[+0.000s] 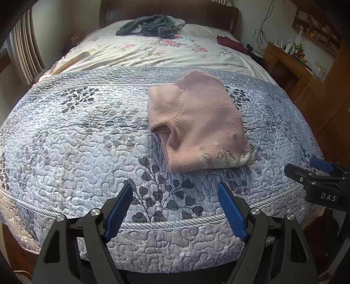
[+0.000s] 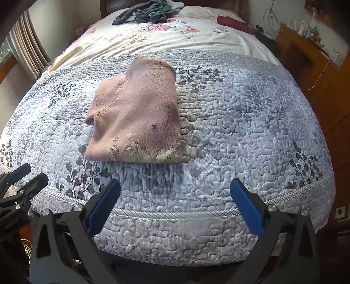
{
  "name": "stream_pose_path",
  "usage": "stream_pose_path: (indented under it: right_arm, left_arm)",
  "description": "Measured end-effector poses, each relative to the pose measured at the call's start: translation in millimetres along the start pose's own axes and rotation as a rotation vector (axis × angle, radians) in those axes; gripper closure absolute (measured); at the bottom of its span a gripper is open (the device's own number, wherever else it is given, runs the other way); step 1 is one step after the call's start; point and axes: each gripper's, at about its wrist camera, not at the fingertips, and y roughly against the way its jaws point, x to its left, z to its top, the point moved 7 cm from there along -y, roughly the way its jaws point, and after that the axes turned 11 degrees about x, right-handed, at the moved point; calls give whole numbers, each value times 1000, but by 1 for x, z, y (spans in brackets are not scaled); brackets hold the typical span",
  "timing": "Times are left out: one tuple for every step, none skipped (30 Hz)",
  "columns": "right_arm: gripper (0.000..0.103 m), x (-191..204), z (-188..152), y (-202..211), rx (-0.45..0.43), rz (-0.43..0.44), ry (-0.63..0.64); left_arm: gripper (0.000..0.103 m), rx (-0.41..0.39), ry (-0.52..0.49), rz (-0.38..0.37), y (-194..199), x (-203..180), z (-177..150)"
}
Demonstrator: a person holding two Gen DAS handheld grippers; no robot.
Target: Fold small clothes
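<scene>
Pink sweater (image 1: 196, 122) (image 2: 135, 118) lies folded into a compact bundle on the blue-grey quilted bedspread (image 1: 76, 142) (image 2: 240, 131), its patterned hem toward the foot of the bed. Nearer than the sweater, over the bedspread's foot edge, the left hand-held gripper (image 1: 175, 207) hangs with jaws spread wide and nothing between them. The right hand-held gripper (image 2: 175, 205) is likewise wide apart and empty, off the sweater. Beyond the sweater, a dark grey garment (image 1: 151, 25) (image 2: 148, 11) sits bunched by the headboard.
</scene>
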Motion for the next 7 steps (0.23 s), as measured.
stream_pose_path:
  right_arm:
    - [3, -1, 0, -1, 2, -4, -3]
    - [3, -1, 0, -1, 4, -7, -5]
    - [3, -2, 0, -2, 6, -7, -8]
    - [3, -2, 0, -2, 7, -3, -9]
    - [3, -2, 0, -2, 8, -1, -8]
    - [3, -2, 0, -2, 8, -4, -7]
    - [3, -2, 0, -2, 7, -8, -6]
  left_arm:
    - [23, 0, -1, 1, 0, 0, 0]
    - [23, -1, -2, 1, 0, 0, 0]
    - [23, 0, -1, -1, 0, -1, 0]
    - [23, 0, -2, 0, 0, -1, 0]
    - [23, 1, -1, 0, 0, -1, 0]
    - [23, 2, 0, -1, 0, -1, 1]
    - [23, 3, 0, -1, 0, 0, 1]
